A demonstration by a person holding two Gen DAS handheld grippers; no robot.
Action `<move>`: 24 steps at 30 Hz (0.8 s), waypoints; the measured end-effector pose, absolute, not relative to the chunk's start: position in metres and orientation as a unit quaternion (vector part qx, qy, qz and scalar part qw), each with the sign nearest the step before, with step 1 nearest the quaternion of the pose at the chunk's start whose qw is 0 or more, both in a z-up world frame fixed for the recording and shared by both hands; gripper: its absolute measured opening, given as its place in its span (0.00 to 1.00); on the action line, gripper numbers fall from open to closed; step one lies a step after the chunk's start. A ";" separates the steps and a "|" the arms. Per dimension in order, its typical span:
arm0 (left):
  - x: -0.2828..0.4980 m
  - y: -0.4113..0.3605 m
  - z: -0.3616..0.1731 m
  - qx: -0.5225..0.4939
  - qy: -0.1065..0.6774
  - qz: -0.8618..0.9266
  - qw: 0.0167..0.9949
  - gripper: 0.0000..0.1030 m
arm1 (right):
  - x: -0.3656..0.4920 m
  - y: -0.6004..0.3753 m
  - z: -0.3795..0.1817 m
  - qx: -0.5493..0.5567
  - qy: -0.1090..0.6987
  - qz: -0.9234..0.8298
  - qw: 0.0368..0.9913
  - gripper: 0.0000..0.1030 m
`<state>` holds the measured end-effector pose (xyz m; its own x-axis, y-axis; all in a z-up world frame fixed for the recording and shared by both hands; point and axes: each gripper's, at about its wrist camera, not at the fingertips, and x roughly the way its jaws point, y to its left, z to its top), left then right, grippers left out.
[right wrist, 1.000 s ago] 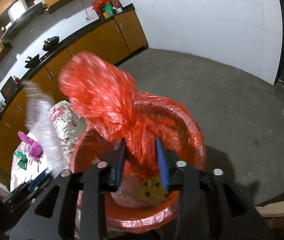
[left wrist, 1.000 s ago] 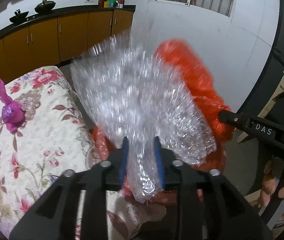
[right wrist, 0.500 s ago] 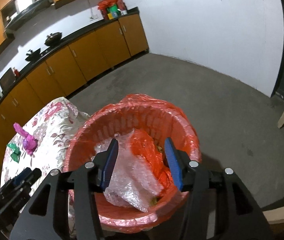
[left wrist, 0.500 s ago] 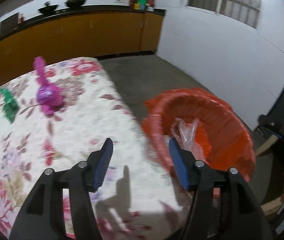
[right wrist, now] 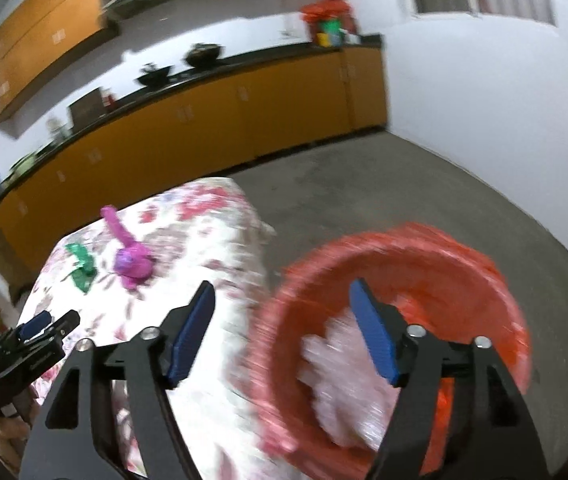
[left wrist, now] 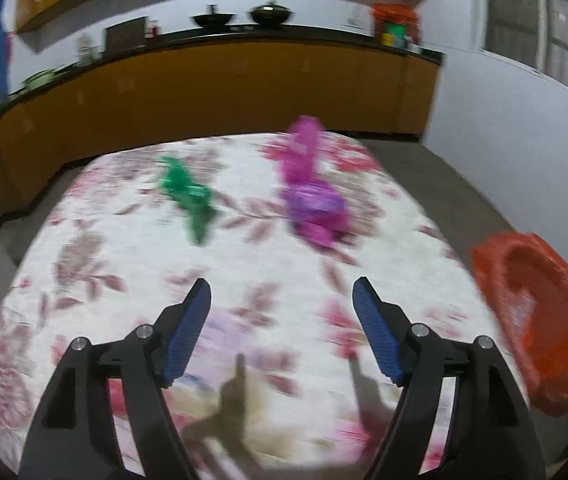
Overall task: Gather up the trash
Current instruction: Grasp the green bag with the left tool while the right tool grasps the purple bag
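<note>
Both views were smeared by motion blur. The left hand-held gripper (left wrist: 280, 312) hung over a tabletop (left wrist: 132, 272) covered in a floral cloth, its blue-padded jaws opening with nothing between them. Beyond it on the cloth lay a crumpled green wrapper (left wrist: 188, 200) and, to that wrapper's right, a purple plastic piece (left wrist: 312, 200) whose exact shape was too blurred to make out. A red bin (left wrist: 532, 320) stood just past the tabletop's right edge, partly cut off by the frame.

The right hand-held gripper (right wrist: 282, 312) hovered above the red bin's rim, jaws also opening and empty. Inside the bin lay a pale, clear plastic bundle (right wrist: 340, 384), partly hidden behind the right jaw and indistinct.
</note>
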<state>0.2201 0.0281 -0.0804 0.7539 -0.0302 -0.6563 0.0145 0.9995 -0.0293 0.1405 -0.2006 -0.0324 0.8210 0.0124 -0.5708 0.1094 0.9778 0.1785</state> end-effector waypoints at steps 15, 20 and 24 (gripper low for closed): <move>0.284 0.156 -0.075 -0.019 0.340 0.111 0.934 0.78 | 0.311 -0.046 -0.085 0.052 0.381 0.102 0.918 0.72; 0.299 0.163 -0.076 -0.040 0.343 0.101 0.933 0.78 | 0.341 -0.027 -0.118 0.038 0.427 0.102 0.898 0.61; 0.319 0.145 -0.084 -0.056 0.361 0.073 0.928 0.78 | 0.332 -0.035 -0.118 0.029 0.426 0.110 0.898 0.51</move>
